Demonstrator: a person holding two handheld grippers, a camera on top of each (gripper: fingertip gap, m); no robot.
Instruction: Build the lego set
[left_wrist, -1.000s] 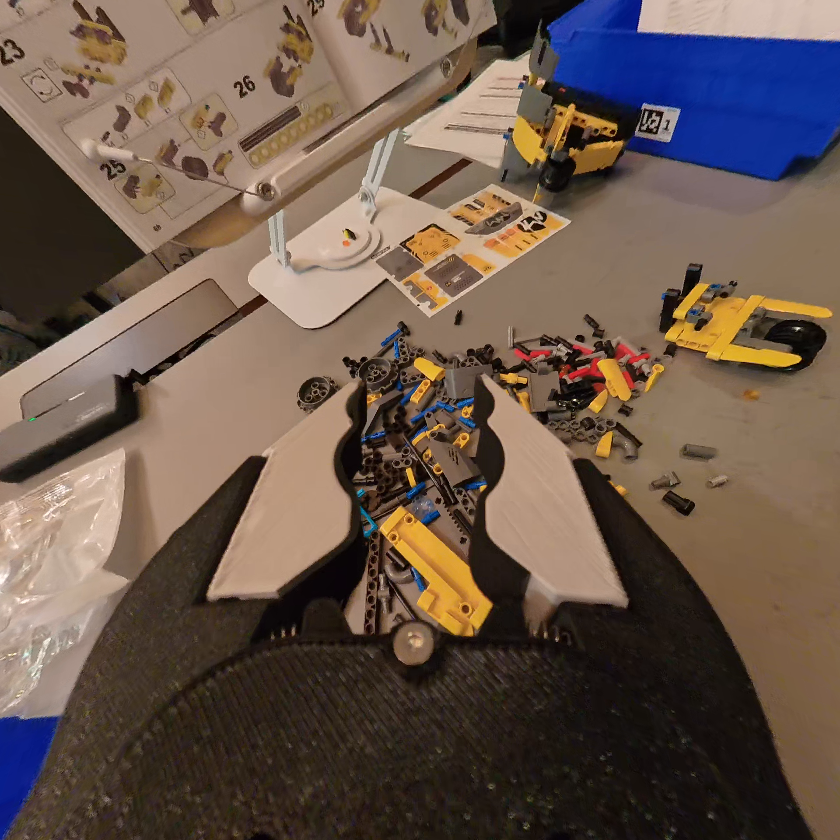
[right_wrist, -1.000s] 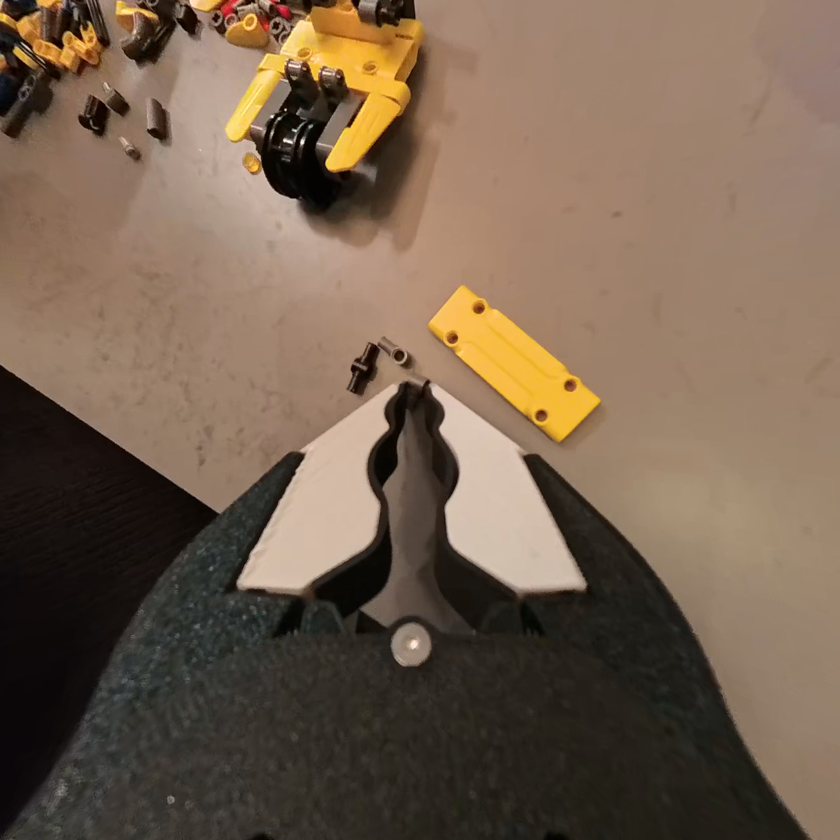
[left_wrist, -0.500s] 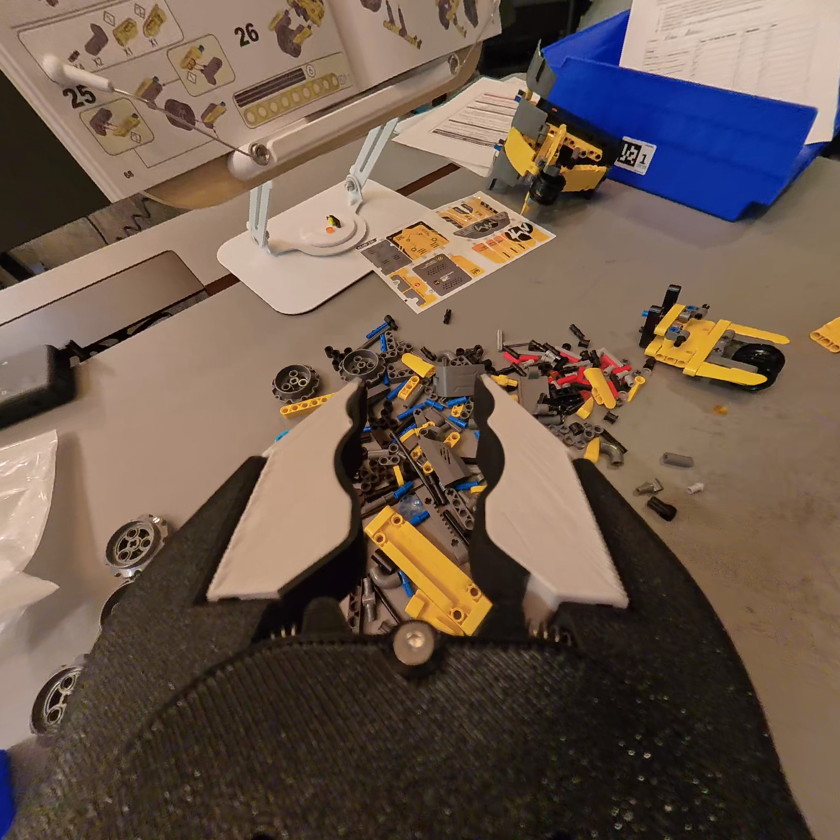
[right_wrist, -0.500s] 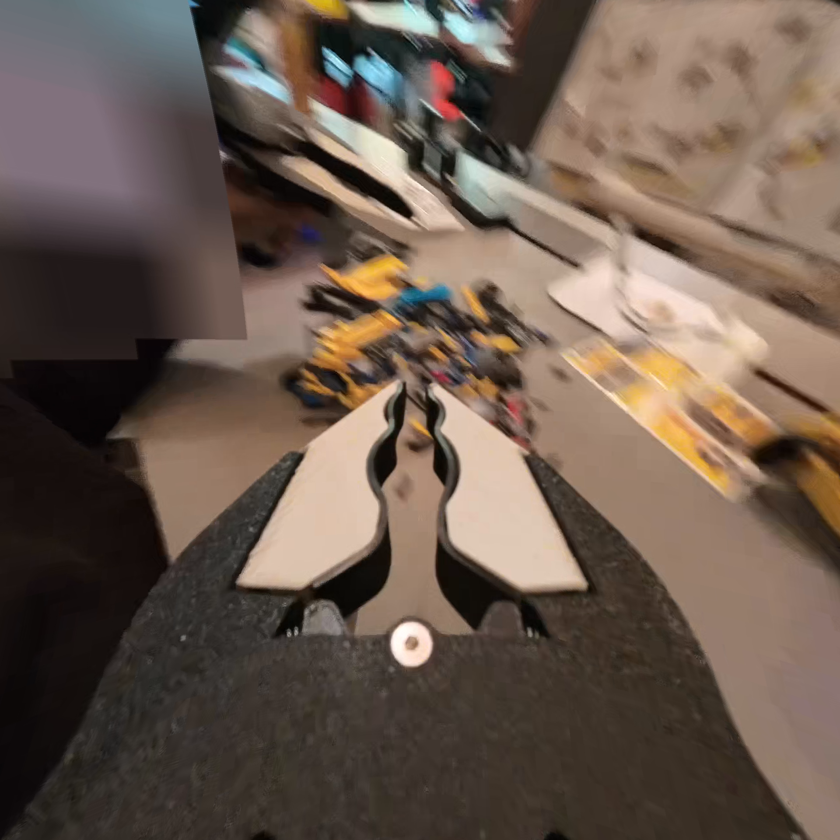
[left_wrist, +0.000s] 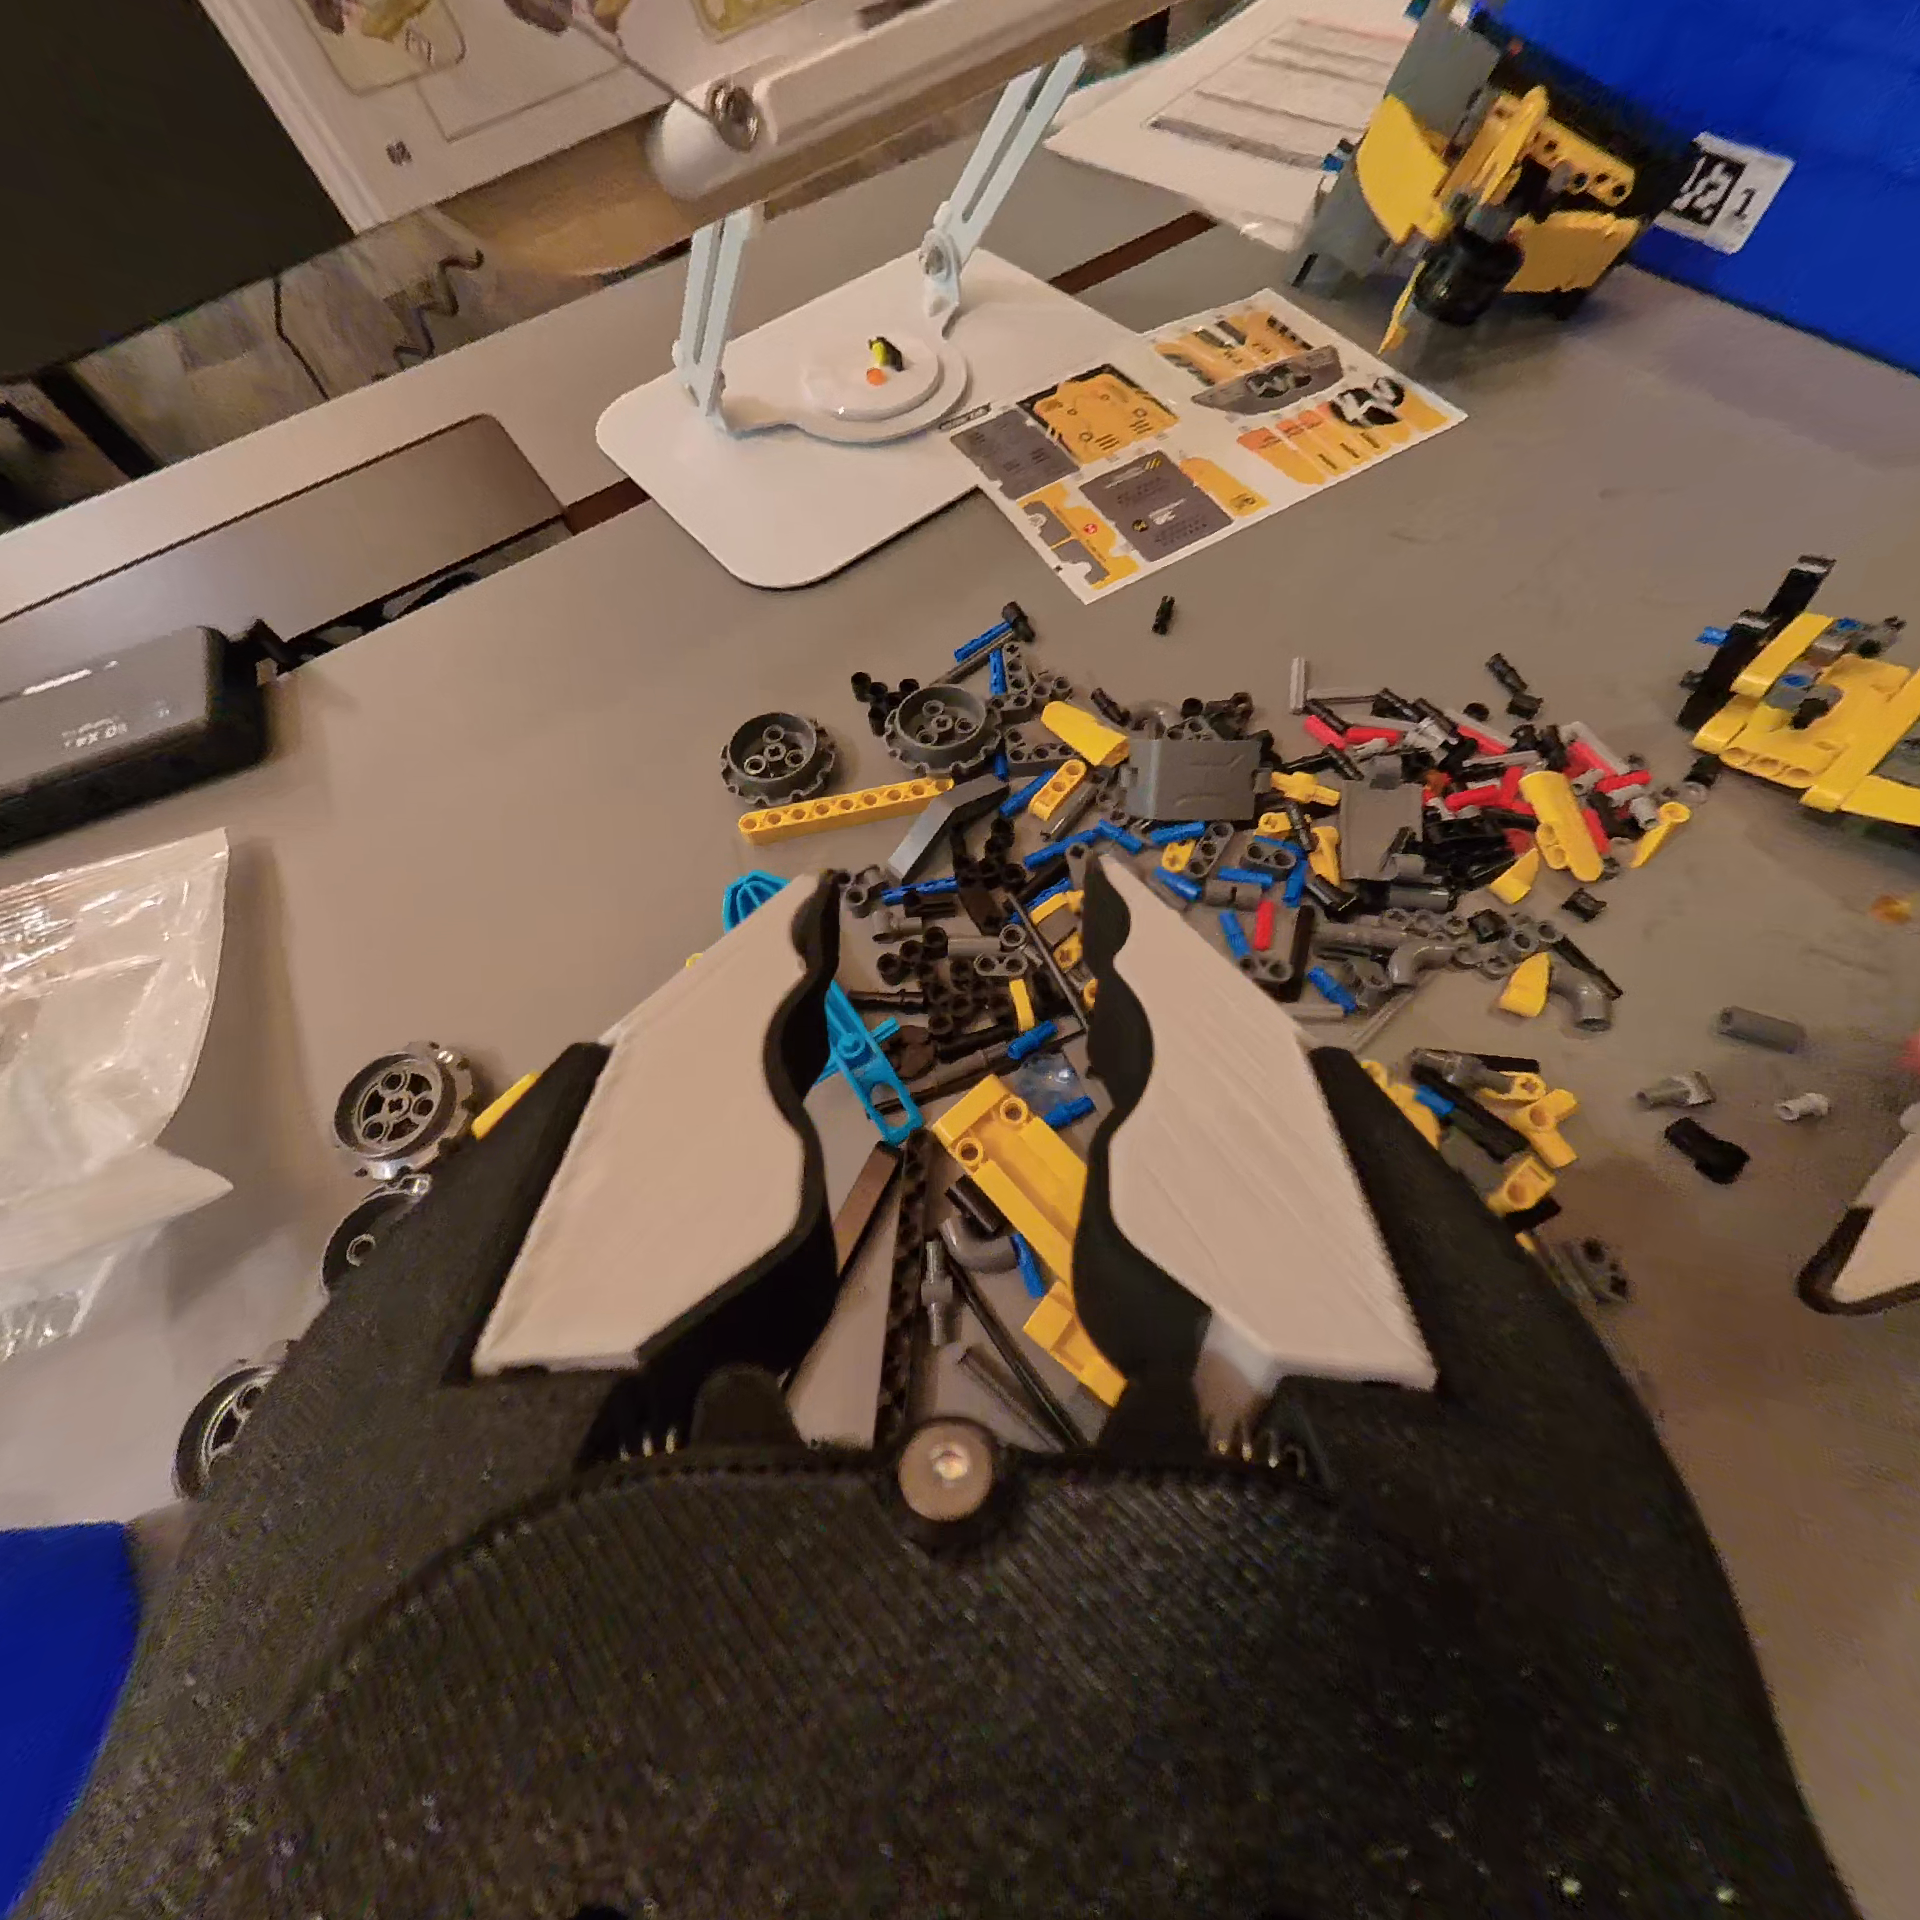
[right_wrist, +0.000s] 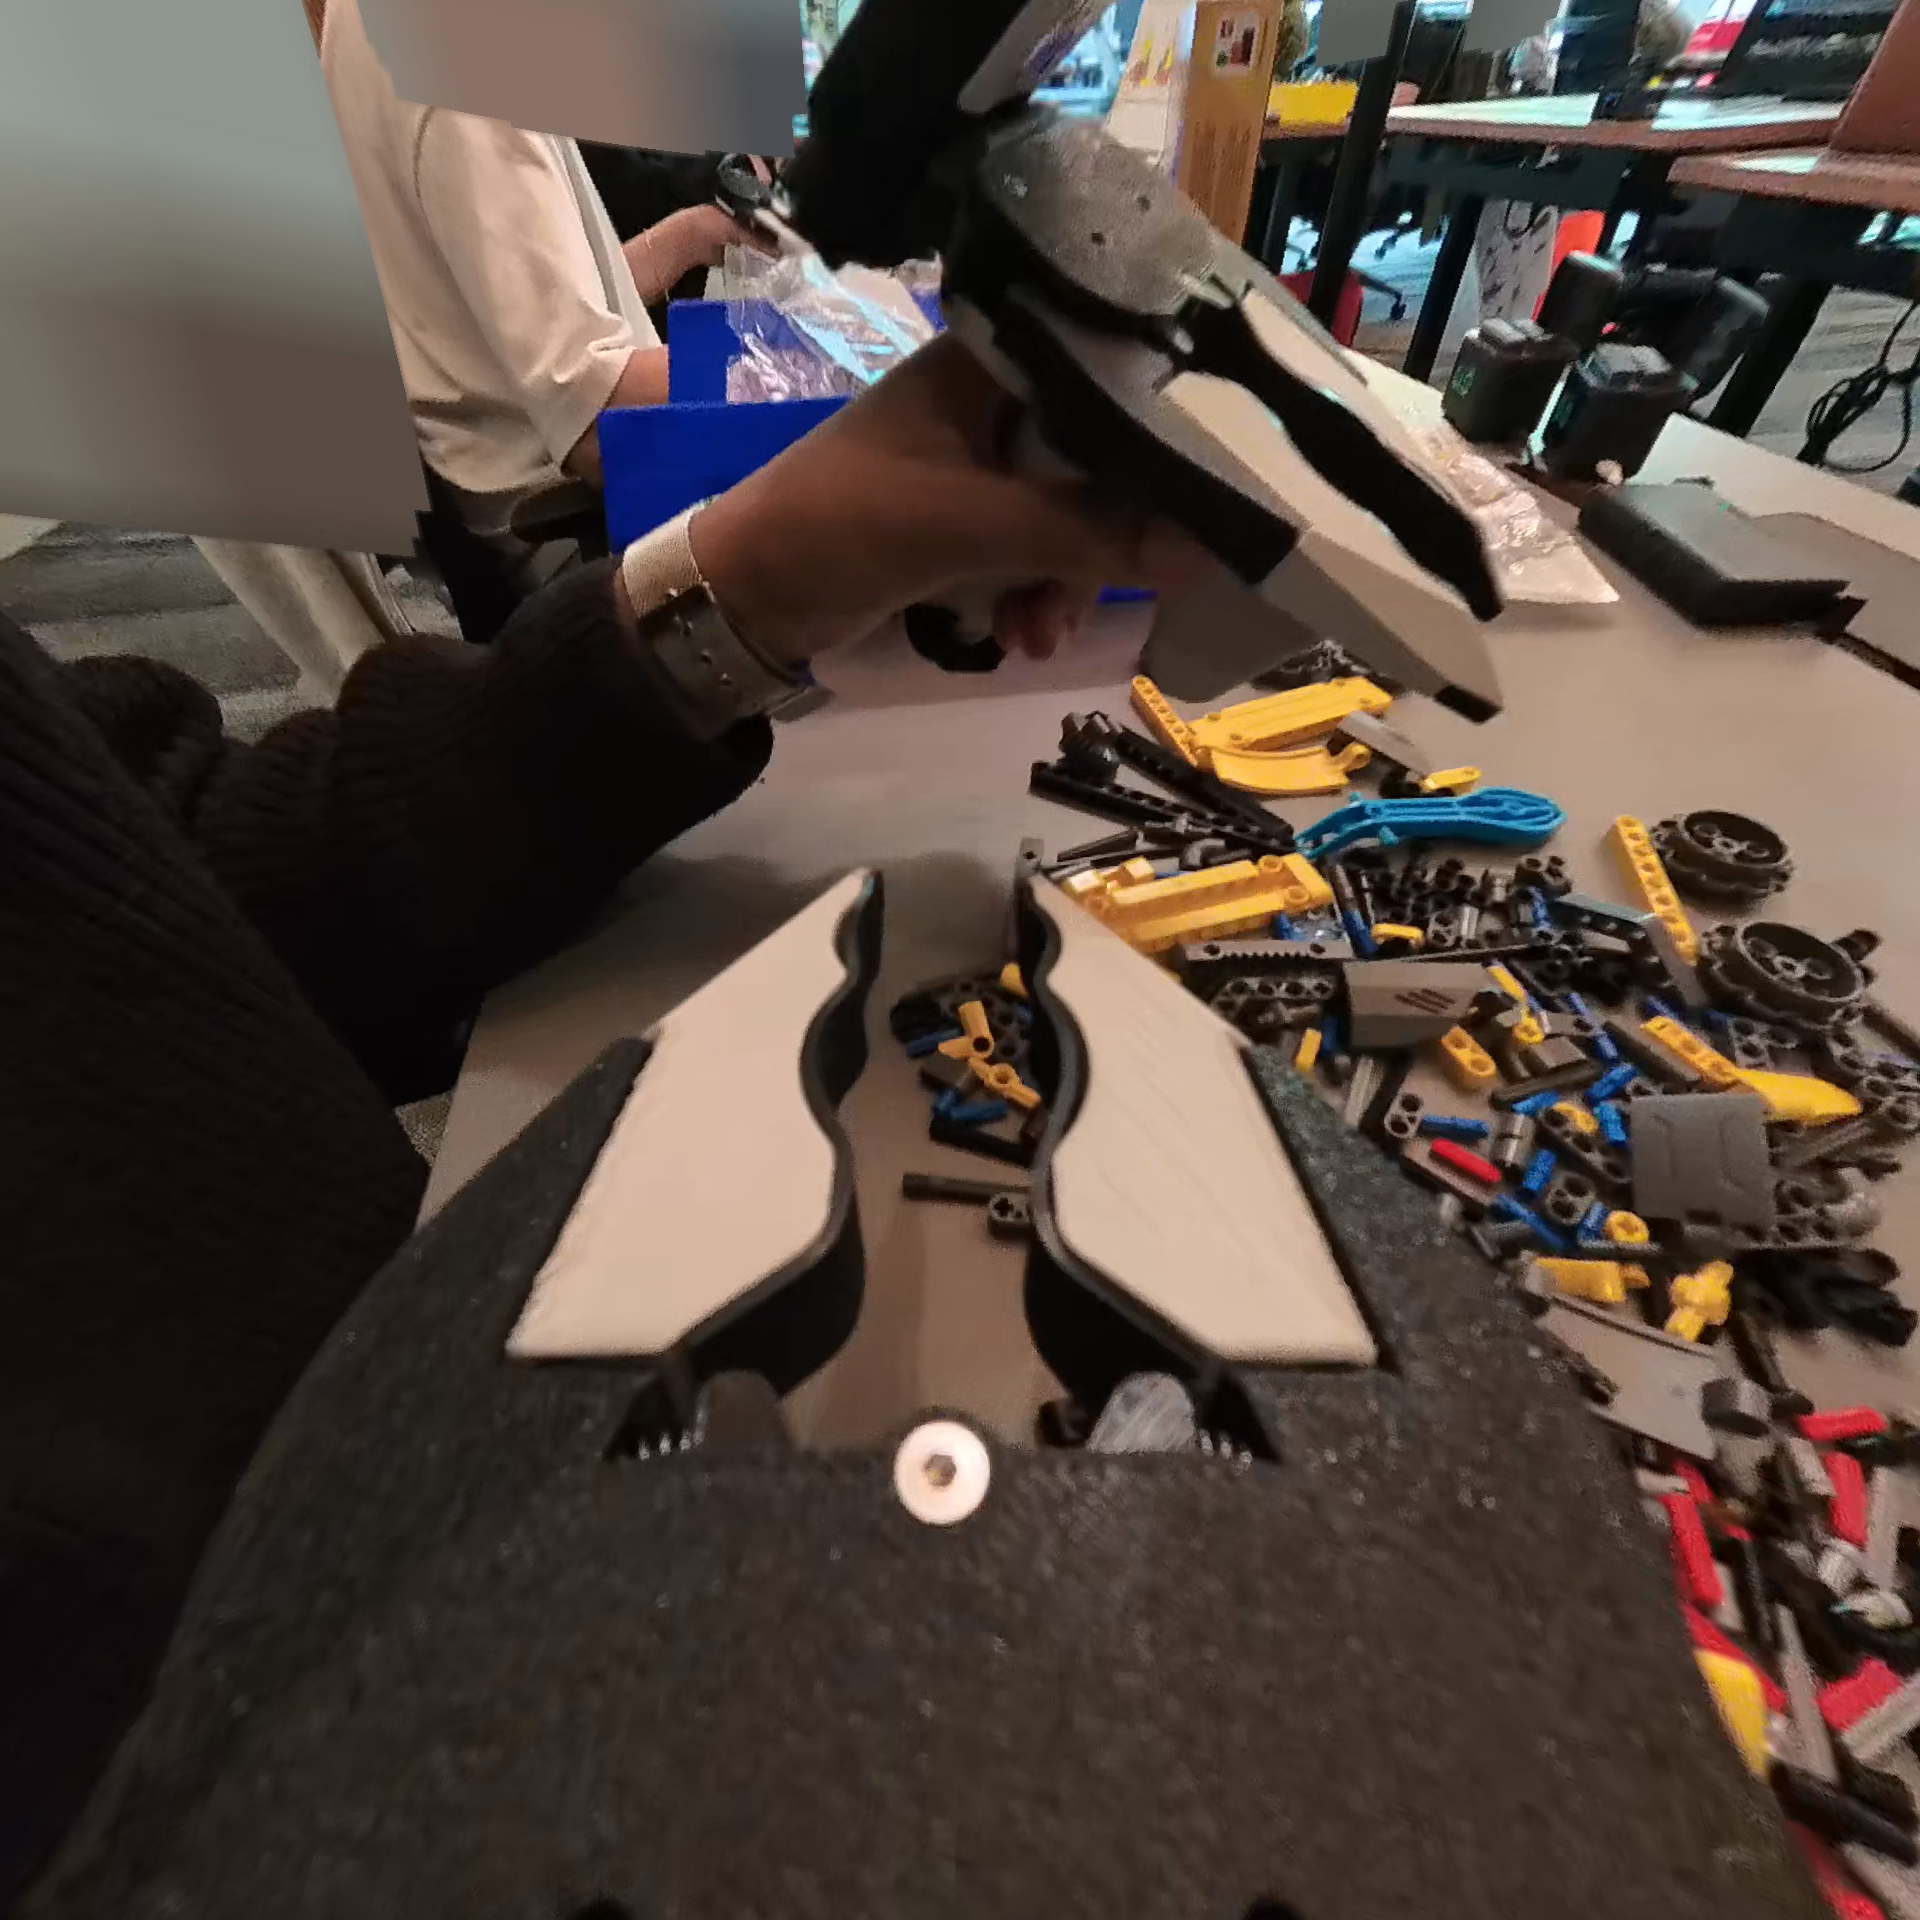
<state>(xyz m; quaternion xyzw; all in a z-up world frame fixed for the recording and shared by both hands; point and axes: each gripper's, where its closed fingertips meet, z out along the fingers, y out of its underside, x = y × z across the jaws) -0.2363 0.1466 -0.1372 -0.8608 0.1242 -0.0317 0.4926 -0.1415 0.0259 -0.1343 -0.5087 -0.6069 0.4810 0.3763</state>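
Left gripper (left_wrist: 956, 904): pale grey wedge fingers (left_wrist: 665, 1164), wavy black inner edges, black textured body, silver screw. Right gripper (right_wrist: 951, 894) alike. Dark knit sleeve (right_wrist: 436, 769), grey wristband (right_wrist: 707, 644).

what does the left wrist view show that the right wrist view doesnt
Only the left wrist view shows the white stand, the sticker sheet, two part-built yellow models and loose silver wheels.

Only the right wrist view shows the left tool from outside with the hand holding it, and a person in a white shirt behind.

Both show the pile of small parts on the grey table, with the right tool open over it.
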